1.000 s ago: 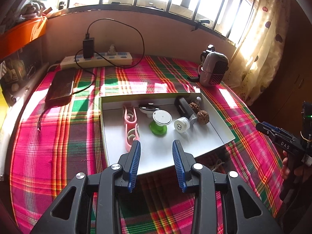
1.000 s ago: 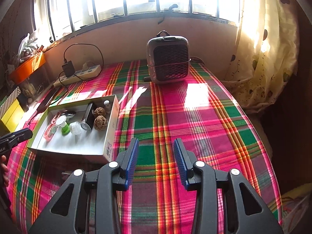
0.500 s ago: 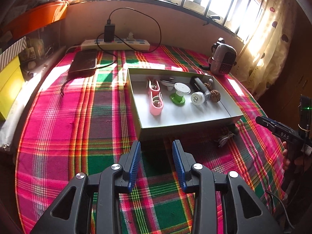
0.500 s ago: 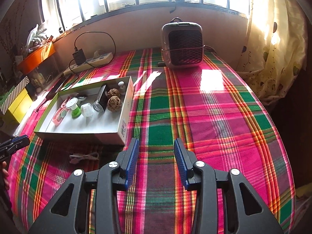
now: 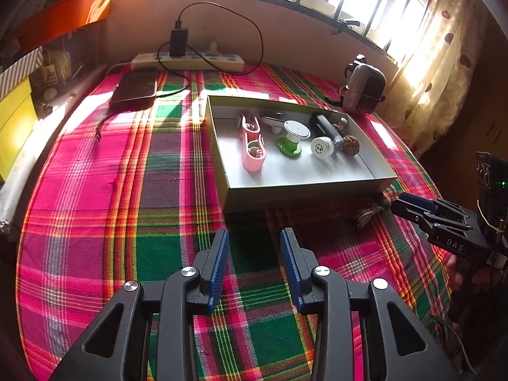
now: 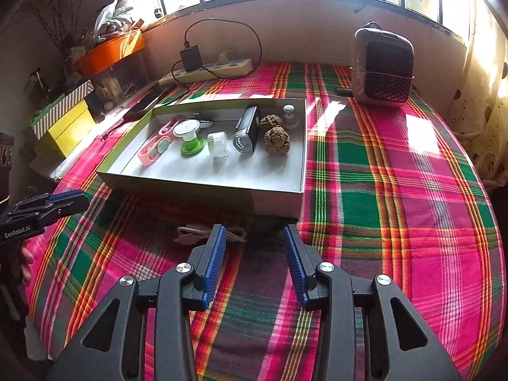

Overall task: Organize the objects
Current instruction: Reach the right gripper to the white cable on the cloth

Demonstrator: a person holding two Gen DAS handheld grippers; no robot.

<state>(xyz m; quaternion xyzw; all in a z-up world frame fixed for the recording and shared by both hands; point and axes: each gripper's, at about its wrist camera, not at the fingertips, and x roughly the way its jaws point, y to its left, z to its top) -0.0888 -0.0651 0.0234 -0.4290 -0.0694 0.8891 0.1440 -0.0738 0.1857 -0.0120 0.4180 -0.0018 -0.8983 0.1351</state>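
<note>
A shallow grey box [image 5: 304, 187] [image 6: 203, 187] sits on the plaid cloth. Inside it lie a pink clip [image 6: 155, 149], a green-and-white stand [image 6: 190, 136], a clear jar [image 6: 219, 144], a black device [image 6: 246, 128], two walnuts [image 6: 276, 139] and a small white bottle [image 6: 289, 114]. A coiled white cable [image 6: 193, 233] [image 5: 368, 214] lies on the cloth just in front of the box. My right gripper [image 6: 254, 231] hangs open and empty, its left fingertip over the cable's end. My left gripper [image 5: 254, 235] is open and empty, short of the box's near wall.
A small heater [image 6: 382, 66] stands at the back right. A power strip [image 6: 209, 70] with a black charger lies along the wall, with a dark phone [image 5: 136, 87] near it. Yellow boxes [image 6: 66, 127] and an orange tray [image 6: 108, 50] line the left side.
My left gripper has pulled back from over the box to the cloth in front of it. My right gripper has swung left and lower, toward the box front and the cable.
</note>
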